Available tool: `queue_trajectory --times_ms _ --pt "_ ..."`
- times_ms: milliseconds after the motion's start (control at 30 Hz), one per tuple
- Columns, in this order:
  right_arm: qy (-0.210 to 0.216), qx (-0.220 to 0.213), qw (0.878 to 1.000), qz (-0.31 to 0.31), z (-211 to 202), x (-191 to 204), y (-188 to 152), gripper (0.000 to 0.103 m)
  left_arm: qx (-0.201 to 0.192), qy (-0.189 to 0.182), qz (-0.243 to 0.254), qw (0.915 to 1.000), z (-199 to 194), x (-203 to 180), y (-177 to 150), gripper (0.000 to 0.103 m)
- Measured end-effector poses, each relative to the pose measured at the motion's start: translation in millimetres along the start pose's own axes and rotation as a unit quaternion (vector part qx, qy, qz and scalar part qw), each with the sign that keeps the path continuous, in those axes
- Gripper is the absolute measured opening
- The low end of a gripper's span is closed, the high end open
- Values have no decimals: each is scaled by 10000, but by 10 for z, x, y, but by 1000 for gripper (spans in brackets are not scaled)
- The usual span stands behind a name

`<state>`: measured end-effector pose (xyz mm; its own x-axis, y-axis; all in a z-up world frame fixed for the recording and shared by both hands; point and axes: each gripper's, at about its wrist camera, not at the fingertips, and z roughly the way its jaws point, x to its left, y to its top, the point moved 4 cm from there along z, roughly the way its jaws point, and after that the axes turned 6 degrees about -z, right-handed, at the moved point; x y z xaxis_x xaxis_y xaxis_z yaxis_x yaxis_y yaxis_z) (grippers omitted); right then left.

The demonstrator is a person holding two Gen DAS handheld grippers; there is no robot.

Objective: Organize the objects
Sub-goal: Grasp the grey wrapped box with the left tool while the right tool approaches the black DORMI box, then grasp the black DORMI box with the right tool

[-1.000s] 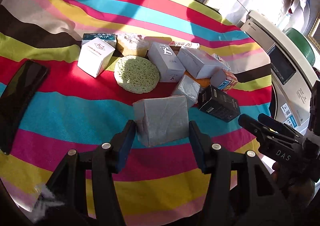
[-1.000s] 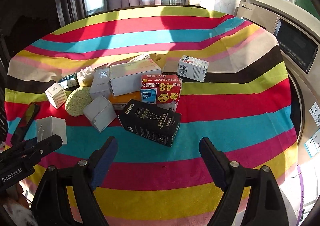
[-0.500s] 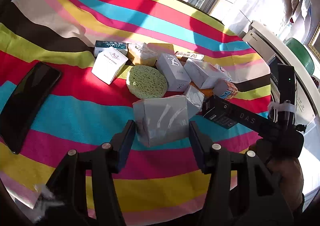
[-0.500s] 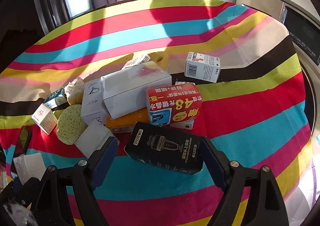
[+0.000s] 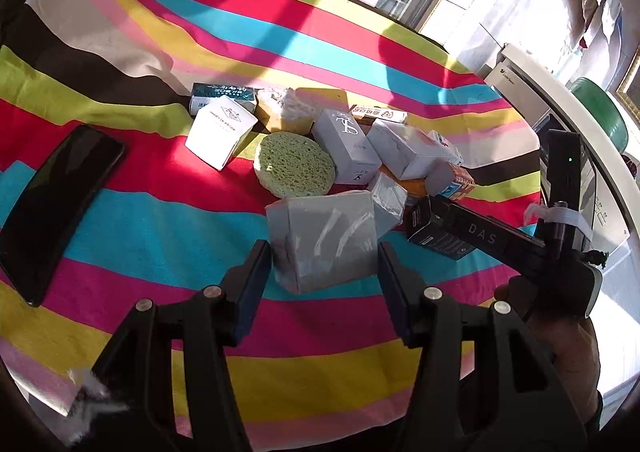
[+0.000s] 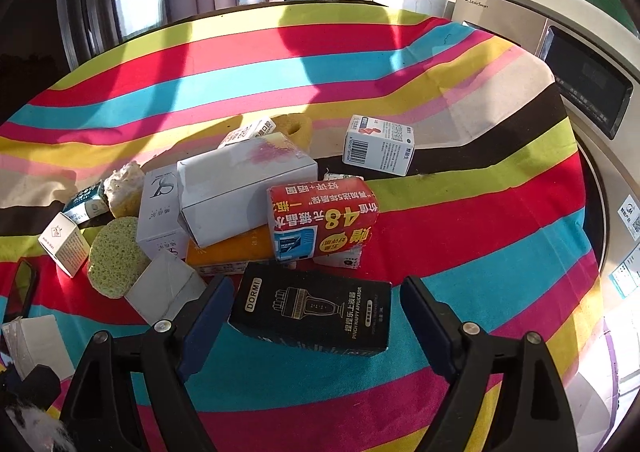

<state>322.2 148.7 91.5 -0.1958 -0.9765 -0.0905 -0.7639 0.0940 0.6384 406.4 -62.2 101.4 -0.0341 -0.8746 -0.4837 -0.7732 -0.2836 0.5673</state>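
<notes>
Left gripper clamped on grey wrapped box, pads pressed to both sides, box at near edge of clutter. Right gripper wide open, straddling black DORMI box lying flat on striped cloth; pads just clear of both ends. Behind: red-labelled pack, long white box, green round sponge, white cube box. Phone off at left, washing machine at right.
</notes>
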Motion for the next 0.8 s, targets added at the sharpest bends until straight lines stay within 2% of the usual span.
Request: queue_trajectory --times_ms 67,267,400,800 --pt "58 174 9998 -36 85 8 -6 86 25 -12 -16 10000 16 2 -4 58" --pt "43 269 9996 25 211 -1 -57 88 42 -35 28 10000 24 -26 -24 58" --pt "281 270 9992 -4 268 6 -125 87 79 -60 80 9999 42 -55 -43 58" --pt "182 -19 9998 -68 -185 -323 -346 86 292 -199 413 9985 127 -326 -179 58"
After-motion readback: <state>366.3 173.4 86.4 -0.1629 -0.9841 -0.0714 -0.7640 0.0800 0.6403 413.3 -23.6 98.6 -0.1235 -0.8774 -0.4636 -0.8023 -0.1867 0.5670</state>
